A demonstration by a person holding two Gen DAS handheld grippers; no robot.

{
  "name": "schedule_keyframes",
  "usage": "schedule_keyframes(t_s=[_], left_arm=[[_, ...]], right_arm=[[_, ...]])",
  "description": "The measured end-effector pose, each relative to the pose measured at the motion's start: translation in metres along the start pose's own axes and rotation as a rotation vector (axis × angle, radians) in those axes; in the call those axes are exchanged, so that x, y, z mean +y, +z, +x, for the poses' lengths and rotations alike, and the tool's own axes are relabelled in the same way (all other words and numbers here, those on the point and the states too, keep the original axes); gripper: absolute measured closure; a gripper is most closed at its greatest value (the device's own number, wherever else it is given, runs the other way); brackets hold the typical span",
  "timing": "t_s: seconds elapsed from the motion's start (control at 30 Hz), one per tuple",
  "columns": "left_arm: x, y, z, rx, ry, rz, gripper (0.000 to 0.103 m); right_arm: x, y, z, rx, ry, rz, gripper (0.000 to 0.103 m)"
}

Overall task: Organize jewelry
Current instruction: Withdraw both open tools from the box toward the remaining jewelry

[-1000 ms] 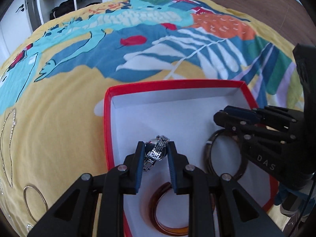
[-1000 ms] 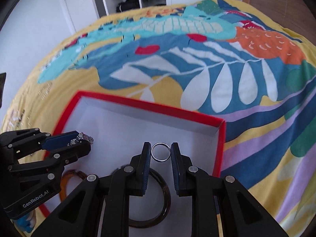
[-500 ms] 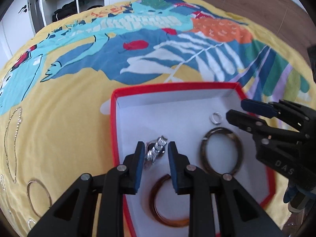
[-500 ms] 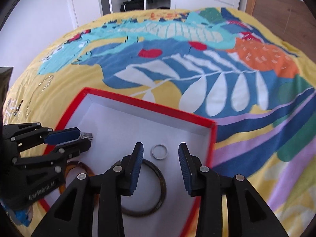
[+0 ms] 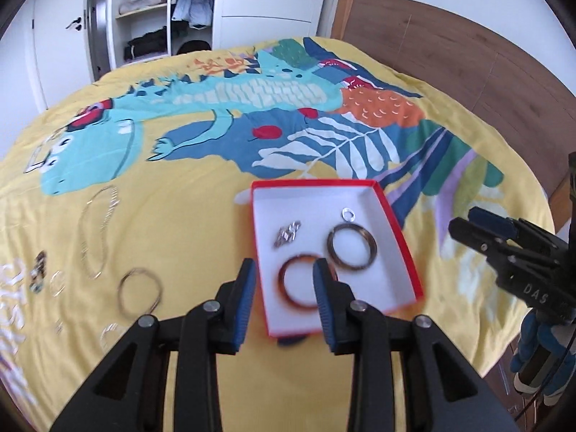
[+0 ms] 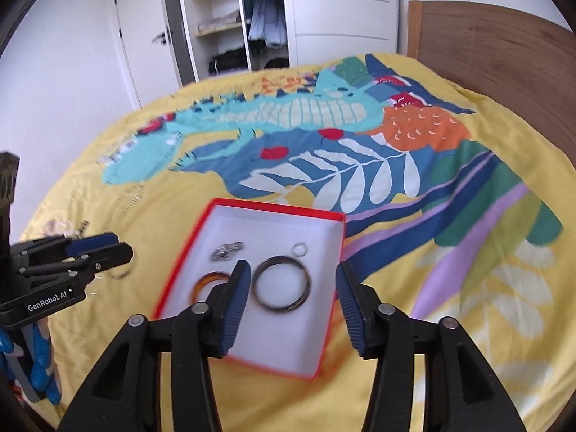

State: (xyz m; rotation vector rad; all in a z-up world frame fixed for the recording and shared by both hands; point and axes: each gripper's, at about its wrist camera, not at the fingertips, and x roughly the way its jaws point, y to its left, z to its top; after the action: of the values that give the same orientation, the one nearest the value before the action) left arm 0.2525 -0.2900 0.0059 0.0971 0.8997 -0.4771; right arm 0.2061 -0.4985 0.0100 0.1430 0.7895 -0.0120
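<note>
A red-rimmed white box [image 5: 401, 248] [image 6: 331, 307] lies on the bedspread. In it lie a silver link bracelet [image 5: 287, 234] [image 6: 226, 250], a small silver ring [image 5: 348, 214] [image 6: 299, 250], a dark bangle [image 5: 351, 247] [image 6: 282, 284] and an amber bangle [image 5: 288, 285] [image 6: 201, 282]. My left gripper [image 5: 284, 302] is open and empty, raised above the box's near left edge. My right gripper [image 6: 291, 302] is open and empty, raised above the box. Loose on the bed to the left lie a silver chain [image 5: 97, 230], a thin silver bangle [image 5: 139, 291] and several small pieces [image 5: 39, 270].
The bedspread [image 5: 201, 180] is yellow with a blue dinosaur print. A wooden headboard [image 5: 450, 57] stands at the right. An open wardrobe [image 5: 154, 18] stands beyond the bed's far end. The bed's near edge drops off at lower right.
Both grippers opened and pulled back and up from the box. The link bracelet and the small ring now lie in the box.
</note>
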Motion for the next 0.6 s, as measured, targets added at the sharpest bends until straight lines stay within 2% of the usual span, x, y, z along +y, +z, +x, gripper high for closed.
schedule_keyframes(t_s=[0.23, 0.6], left_arm=[[0.014, -0.056, -0.059, 0.011, 0.081, 0.015, 0.072], [0.091, -0.138, -0.131, 0.005, 0.216, -0.102, 0.070]], right_arm=[[0.021, -0.038, -0.053, -0.050, 0.062, 0.105, 0.050], [0.077, -0.073, -0.112, -0.097, 0.134, 0.075, 0.050]])
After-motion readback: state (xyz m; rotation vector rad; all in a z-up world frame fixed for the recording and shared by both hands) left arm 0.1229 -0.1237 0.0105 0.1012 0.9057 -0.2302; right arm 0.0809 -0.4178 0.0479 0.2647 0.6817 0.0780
